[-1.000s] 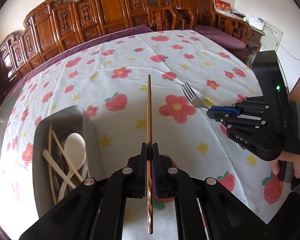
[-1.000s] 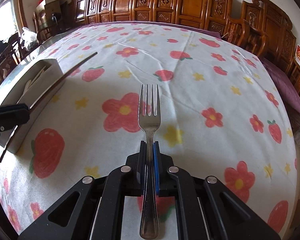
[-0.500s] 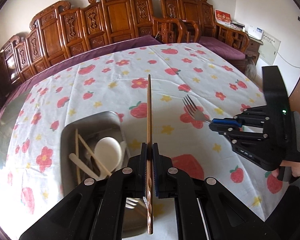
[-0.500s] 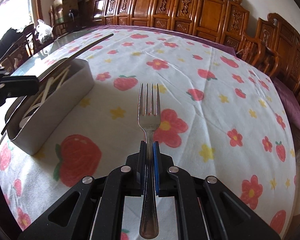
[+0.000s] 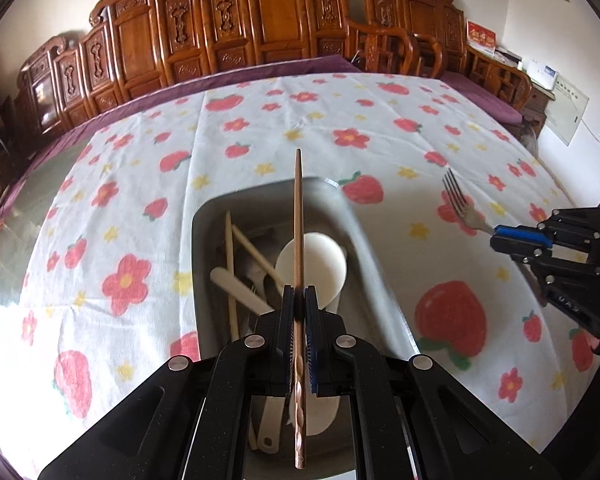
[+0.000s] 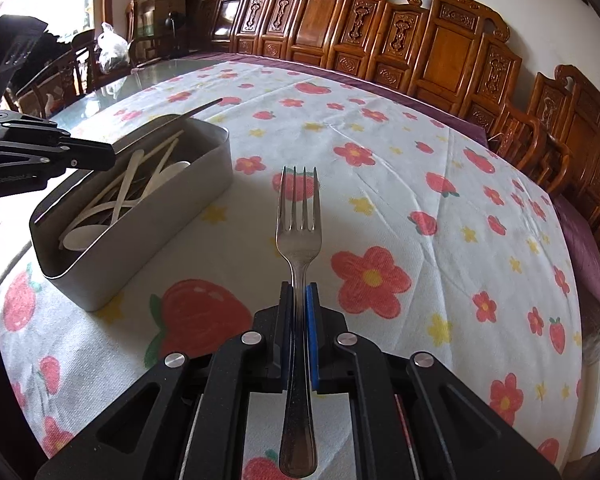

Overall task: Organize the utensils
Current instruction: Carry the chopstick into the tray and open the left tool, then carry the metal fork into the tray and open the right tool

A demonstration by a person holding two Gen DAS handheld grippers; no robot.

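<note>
Tablecloth [image 5: 260, 128], white with a strawberry and flower print, fills most of both views. Carved wooden chairs [image 6: 452, 52] line the upper edge of each frame.

Metal bin [image 6: 148, 240]: left of centre in the right wrist view, lower centre in the left wrist view. It holds pale spoons [image 6: 80, 236] and light chopsticks [image 5: 229, 264].

Left gripper [image 5: 299, 304]: fingers clamped on a dark wooden chopstick [image 5: 298, 216], held directly over the bin, tip pointing toward the top of the frame.

Right gripper [image 6: 299, 304]: fingers clamped on a metal fork [image 6: 299, 216], tines forward, above bare cloth, apart from the bin on its right.

Step, as judged: chopstick drop-off, fork waiting its turn. Next move calls for lowering the chopstick along the bin's long axis, then parting the fingers; the tip reaches about to the far rim, so it may catch there.

Unclear: near end of the bin is hidden behind the left gripper body; items at the bin's bottom are indistinct; chopstick height above the contents cannot be told.
</note>
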